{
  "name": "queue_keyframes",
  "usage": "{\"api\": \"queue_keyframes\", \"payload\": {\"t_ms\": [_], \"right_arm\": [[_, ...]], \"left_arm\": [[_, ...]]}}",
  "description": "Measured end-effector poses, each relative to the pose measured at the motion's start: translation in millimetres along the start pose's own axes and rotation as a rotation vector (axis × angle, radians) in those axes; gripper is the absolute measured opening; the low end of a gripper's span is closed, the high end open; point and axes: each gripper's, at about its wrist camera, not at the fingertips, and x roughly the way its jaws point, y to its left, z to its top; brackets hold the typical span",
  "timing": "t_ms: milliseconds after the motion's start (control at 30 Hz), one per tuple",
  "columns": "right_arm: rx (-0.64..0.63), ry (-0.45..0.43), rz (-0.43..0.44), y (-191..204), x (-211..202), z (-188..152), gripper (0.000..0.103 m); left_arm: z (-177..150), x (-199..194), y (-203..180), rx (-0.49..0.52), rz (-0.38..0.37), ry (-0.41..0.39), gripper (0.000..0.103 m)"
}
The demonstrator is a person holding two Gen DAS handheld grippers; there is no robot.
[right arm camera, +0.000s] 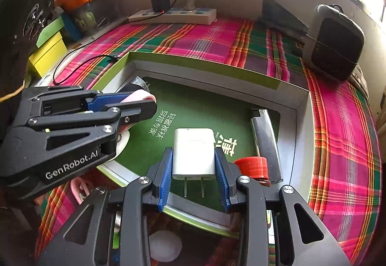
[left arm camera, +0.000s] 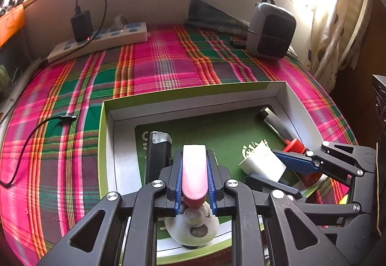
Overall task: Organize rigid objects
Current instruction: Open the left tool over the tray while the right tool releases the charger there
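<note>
Your left gripper [left arm camera: 194, 170] is clamped on a pink, rounded plastic piece [left arm camera: 194, 169] that rises from a white disc-shaped base [left arm camera: 193, 227]; both blue pads press its sides. Your right gripper [right arm camera: 194, 169] is closed on a white rectangular plug-in charger [right arm camera: 193, 151], its two metal prongs pointing back toward you.

Both tools sit inside the shallow green-rimmed cardboard box [left arm camera: 193, 88], whose green printed floor [right arm camera: 205, 106] lies open toward the far wall. That far half of the box is your free room. The near rim runs just under both sets of fingers.

Against the box's left wall, a black rectangular lighter with a clear cap [left arm camera: 156, 152] lies just beside your left fingers. Along the box's right wall lies a silver metal lighter [right arm camera: 265, 143], and a red ribbed bottle cap [right arm camera: 251, 166] sits at its near end, touching or nearly touching your right gripper's outer finger. The two grippers are close to each other across the box's near edge, so sideways room between them is tight.

Beyond the box's far wall, the pink-and-green plaid cloth [left arm camera: 156, 68] is bare up to a white power strip [left arm camera: 101, 43] with a black adapter [left arm camera: 81, 24] plugged in. A grey rounded speaker-like device [left arm camera: 271, 29] stands beyond the box's far right corner. A black cable [left arm camera: 31, 131] trails on the cloth left of the box.
</note>
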Motion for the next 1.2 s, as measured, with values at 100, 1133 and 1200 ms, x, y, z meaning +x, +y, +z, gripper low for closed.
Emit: {"api": "queue_keyframes", "payload": {"t_ms": [100,1133,1200], "right_arm": [[0.002,-0.001,-0.001,-1,1,0,0.035],[0.029,-0.024,0.001,-6,-1,0,0.037],[0.034,-0.026,0.001,-6,-2,-1,0.041]], "left_arm": [[-1,1,-1,0.001,0.000,0.000,0.017],[-5,-2,-2,-0.008,-0.013,0.003,0.030],[-5,-4,-3,-0.006,-0.010,0.000,0.032]]}}
